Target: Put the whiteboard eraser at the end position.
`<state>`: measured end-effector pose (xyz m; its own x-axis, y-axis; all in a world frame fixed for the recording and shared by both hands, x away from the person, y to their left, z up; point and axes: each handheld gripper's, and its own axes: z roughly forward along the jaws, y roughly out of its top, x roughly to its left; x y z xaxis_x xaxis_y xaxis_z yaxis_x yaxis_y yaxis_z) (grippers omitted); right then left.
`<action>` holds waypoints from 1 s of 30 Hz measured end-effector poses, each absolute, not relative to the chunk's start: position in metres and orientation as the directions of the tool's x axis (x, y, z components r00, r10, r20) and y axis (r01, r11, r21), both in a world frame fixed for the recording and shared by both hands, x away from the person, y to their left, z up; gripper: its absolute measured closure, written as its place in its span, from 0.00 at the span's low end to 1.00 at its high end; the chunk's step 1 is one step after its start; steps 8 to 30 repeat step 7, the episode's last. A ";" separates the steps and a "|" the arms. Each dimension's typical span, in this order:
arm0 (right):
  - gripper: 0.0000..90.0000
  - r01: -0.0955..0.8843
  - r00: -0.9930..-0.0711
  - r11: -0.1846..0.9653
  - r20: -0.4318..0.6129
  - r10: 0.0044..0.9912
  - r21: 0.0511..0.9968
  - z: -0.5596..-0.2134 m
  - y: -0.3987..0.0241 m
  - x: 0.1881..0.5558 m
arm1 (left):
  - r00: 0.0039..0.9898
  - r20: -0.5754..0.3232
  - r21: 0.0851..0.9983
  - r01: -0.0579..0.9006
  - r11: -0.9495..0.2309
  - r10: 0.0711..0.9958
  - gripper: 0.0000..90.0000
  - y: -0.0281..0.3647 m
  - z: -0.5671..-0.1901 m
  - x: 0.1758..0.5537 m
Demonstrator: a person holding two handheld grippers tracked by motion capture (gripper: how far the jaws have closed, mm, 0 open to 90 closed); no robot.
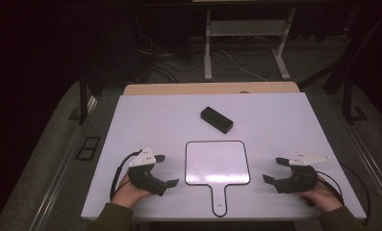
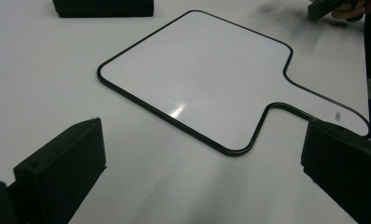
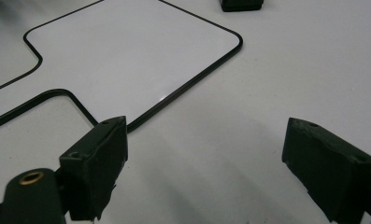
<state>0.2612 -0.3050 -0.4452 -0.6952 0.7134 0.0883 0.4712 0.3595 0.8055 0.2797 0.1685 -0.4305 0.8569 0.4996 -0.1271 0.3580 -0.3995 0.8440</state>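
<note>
High view: a white paddle-shaped whiteboard with black rim (image 1: 217,163) lies flat on the white desk (image 1: 275,120), between the left gripper (image 1: 162,169) and right gripper (image 1: 270,169), both with fingers spread apart and empty. A black rectangular eraser block (image 1: 216,119) lies beyond.

Left gripper view: the whiteboard's (image 2: 206,74) handle end is hidden behind one finger (image 2: 346,172); the eraser (image 2: 103,7) is cut off at the top edge.

Right gripper view: the whiteboard (image 3: 127,56) is cropped at the left edge.

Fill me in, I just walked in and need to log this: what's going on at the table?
A person holds a tool in each hand, the left tool and right tool, either side of a small handled whiteboard lying flat on the white table. Both tools are open and hold nothing. A black eraser block sits beyond the board, untouched.
</note>
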 end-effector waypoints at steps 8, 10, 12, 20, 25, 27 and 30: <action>0.15 0.475 -0.696 0.367 0.087 0.712 0.800 -0.447 -0.305 0.262 | 0.856 -0.128 0.841 0.361 -0.402 0.500 0.00 0.168 -0.431 0.280; 0.15 0.475 -0.696 0.367 0.087 0.712 0.800 -0.447 -0.305 0.262 | 0.856 -0.128 0.841 0.361 -0.402 0.500 0.00 0.168 -0.431 0.280; 0.15 0.475 -0.696 0.367 0.087 0.712 0.800 -0.447 -0.305 0.262 | 0.856 -0.128 0.841 0.361 -0.402 0.500 0.00 0.168 -0.431 0.280; 0.15 0.475 -0.696 0.367 0.087 0.712 0.800 -0.447 -0.305 0.262 | 0.856 -0.128 0.841 0.361 -0.402 0.500 0.00 0.168 -0.431 0.280; 0.15 0.475 -0.696 0.367 0.087 0.712 0.800 -0.447 -0.305 0.262 | 0.856 -0.128 0.841 0.361 -0.402 0.500 0.00 0.168 -0.431 0.280; 0.15 0.475 -0.696 0.367 0.087 0.712 0.800 -0.447 -0.305 0.262 | 0.856 -0.128 0.841 0.361 -0.402 0.500 0.00 0.168 -0.431 0.280; 0.15 0.475 -0.696 0.367 0.087 0.712 0.800 -0.447 -0.305 0.262 | 0.856 -0.128 0.841 0.361 -0.402 0.500 0.00 0.168 -0.431 0.280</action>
